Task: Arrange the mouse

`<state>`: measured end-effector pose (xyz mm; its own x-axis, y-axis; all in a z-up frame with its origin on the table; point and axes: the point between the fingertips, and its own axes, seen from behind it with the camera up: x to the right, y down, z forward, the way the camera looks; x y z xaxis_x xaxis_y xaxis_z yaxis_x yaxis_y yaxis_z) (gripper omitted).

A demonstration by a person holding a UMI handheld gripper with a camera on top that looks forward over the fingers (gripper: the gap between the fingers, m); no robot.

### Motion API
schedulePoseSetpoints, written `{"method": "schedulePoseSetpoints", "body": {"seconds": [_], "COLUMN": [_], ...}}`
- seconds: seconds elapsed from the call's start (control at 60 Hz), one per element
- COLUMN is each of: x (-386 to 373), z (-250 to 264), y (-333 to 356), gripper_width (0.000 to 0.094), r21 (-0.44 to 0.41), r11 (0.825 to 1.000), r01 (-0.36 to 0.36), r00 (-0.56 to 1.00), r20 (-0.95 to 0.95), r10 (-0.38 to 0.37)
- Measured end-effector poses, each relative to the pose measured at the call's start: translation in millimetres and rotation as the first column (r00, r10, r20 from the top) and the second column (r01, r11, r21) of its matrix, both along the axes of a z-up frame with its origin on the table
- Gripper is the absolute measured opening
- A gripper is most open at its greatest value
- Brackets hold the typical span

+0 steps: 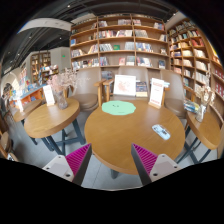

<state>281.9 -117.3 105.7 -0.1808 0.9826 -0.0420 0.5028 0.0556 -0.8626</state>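
A small grey mouse (161, 131) lies on the right side of a round wooden table (120, 135), apart from everything else. A round green mat (118, 107) lies at the table's far side, in front of a white sign (125, 86). My gripper (111, 160) hangs above the table's near edge, well short of the mouse. Its two fingers (78, 158) with magenta pads stand wide apart with nothing between them; only the table edge and floor show in the gap.
A second white sign (156, 93) stands on the table at the far right. Another round table (50, 116) with a sign and a vase stands to the left, with chairs around. Bookshelves (120, 45) line the back and right walls.
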Motion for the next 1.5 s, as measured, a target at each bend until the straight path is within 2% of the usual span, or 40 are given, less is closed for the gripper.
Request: {"method": "schedulePoseSetpoints", "body": {"seconds": [0.1, 0.2, 0.35, 0.483, 0.65, 0.833, 1.5], "x": [-5, -25, -37, -47, -65, -89, -202], "z": [-5, -16, -31, -43, -62, -78, -121], "y": [28, 92, 174, 218, 242, 238, 255], "gripper_width": [0.0813, 0.0815, 0.0815, 0.0817, 0.0816, 0.0806, 0.0809], "r21": [0.012, 0.037, 0.099, 0.118, 0.117, 0.092, 0.11], "r11": [0.997, 0.988, 0.959, 0.94, 0.931, 0.943, 0.936], "r01": [0.071, 0.147, 0.264, 0.319, 0.345, 0.321, 0.335], "r00": [0.997, 0.989, 0.964, 0.947, 0.937, 0.944, 0.925], "r20": [0.019, 0.024, 0.001, -0.002, 0.024, 0.044, 0.154], "r10": [-0.072, -0.148, -0.266, -0.321, -0.35, -0.326, -0.349]}}
